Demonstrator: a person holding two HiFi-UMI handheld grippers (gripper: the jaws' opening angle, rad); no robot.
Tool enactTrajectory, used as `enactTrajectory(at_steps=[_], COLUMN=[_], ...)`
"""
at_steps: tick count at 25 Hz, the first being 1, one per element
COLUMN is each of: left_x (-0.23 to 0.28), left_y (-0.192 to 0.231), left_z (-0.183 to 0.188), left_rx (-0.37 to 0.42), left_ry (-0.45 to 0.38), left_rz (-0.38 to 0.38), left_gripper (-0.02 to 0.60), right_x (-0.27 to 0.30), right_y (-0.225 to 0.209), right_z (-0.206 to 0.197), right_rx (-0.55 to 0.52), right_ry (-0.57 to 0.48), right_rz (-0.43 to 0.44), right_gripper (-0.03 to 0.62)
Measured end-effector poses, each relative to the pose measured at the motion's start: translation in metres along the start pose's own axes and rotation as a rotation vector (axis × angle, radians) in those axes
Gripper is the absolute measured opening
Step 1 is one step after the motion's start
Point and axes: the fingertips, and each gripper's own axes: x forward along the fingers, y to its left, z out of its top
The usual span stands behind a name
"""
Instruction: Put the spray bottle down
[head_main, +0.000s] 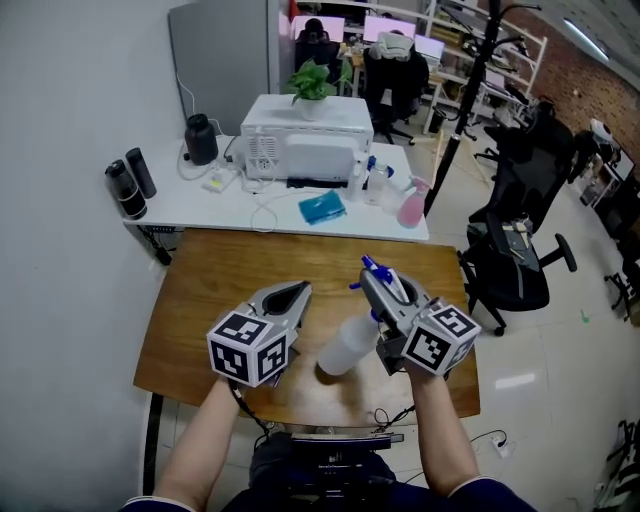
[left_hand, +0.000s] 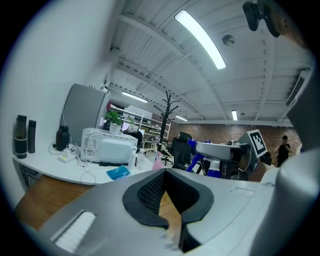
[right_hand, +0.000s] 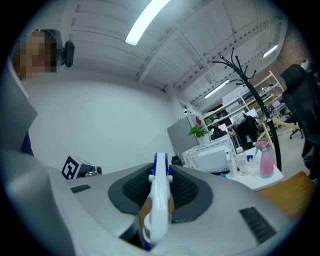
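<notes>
My right gripper (head_main: 376, 275) is shut on the blue-and-white head of a spray bottle (head_main: 346, 348). Its translucent white body hangs tilted down to the left, low over the wooden table (head_main: 200, 300); whether it touches the wood I cannot tell. In the right gripper view the spray bottle's white trigger head (right_hand: 159, 200) sits clamped between the dark pads of the right gripper (right_hand: 161, 172). My left gripper (head_main: 296, 293) hovers just left of the bottle, shut, with nothing in it. The left gripper (left_hand: 164, 172) shows closed tips, and the right gripper (left_hand: 225, 152) with the bottle appears beyond them.
Behind the wooden table stands a white desk (head_main: 180, 205) with a white appliance (head_main: 308, 140), a potted plant (head_main: 312, 80), a blue cloth (head_main: 322, 208), a pink spray bottle (head_main: 412, 208), small bottles and black flasks (head_main: 130, 185). A black office chair (head_main: 515, 250) and a coat stand (head_main: 460, 110) are at the right.
</notes>
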Motion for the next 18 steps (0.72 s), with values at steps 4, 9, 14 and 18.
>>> enactTrajectory(at_steps=[4,9,14,18], left_x=[0.011,0.020,0.023,0.023], left_y=[0.007,0.020,0.029,0.038], left_z=[0.000,-0.002,-0.003,-0.012], left_rx=[0.009,0.053,0.082,0.067], left_ry=[0.018,0.033,0.029,0.045], left_rz=[-0.028,-0.041,-0.063,-0.056], left_gripper=[0.011,0.011,0.011,0.011], right_x=[0.008,0.025,0.051,0.069], right_y=[-0.013,-0.024,-0.022,-0.026], right_z=[-0.001,-0.006,-0.019,-0.033], right_rx=[-0.018,-0.179,-0.345,-0.394], right_ry=[-0.007,0.023,0.079,0.126], right_rz=[-0.049,-0.115,-0.115,-0.115], right_gripper=[0.110,0.110,0.110,0.110])
